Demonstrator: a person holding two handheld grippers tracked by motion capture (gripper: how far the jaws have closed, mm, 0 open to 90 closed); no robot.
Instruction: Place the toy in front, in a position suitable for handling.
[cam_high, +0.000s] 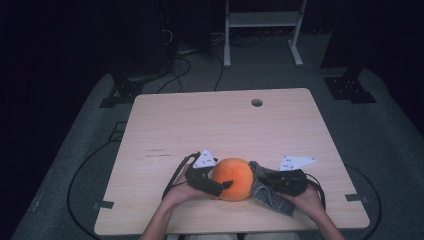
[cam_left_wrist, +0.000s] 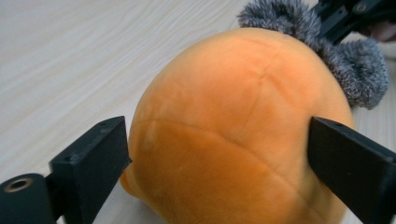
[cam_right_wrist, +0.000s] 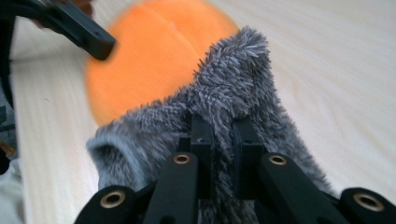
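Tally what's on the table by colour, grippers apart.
Orange: 1, the round plush ball, between the left gripper's jaws.
Grey: 1, the fuzzy cloth, pinched by the right gripper.
Total: 2 things on the wooden table.

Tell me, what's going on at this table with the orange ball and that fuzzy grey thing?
A person works at a wooden table with a gripper in each hand. The left gripper has its jaws spread either side of an orange plush ball. The right gripper is clamped shut on a fluffy grey cloth lying against the ball's far side.
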